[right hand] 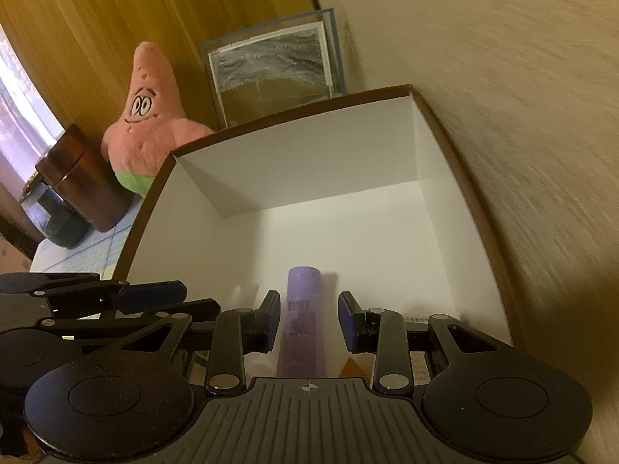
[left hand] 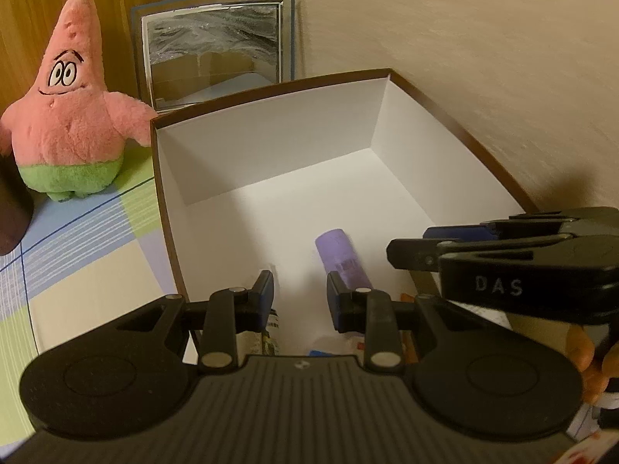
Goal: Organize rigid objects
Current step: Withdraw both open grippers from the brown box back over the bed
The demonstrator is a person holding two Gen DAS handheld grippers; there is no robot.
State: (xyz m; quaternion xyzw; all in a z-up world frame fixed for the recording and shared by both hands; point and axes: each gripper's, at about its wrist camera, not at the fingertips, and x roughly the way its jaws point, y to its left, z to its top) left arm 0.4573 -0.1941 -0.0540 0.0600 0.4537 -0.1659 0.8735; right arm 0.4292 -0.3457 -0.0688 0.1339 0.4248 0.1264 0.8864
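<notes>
Right gripper [right hand: 308,319] jaws apart, straddling purple plastic tube [right hand: 303,321], pads not touching; left gripper [left hand: 300,297] narrow, empty. Tube inside white-lined brown cardboard box [right hand: 294,178], 6 o'clock end. Other clutter there unclear.

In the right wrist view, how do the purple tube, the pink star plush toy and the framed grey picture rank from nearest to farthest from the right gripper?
1. Purple cylindrical tube: lying in the white box, between the right gripper fingers.
2. Pink star-shaped plush toy: outside the box, to the left.
3. Framed grey picture: leaning behind the box's far wall. It looks farther than the toy, though not by much.
</notes>
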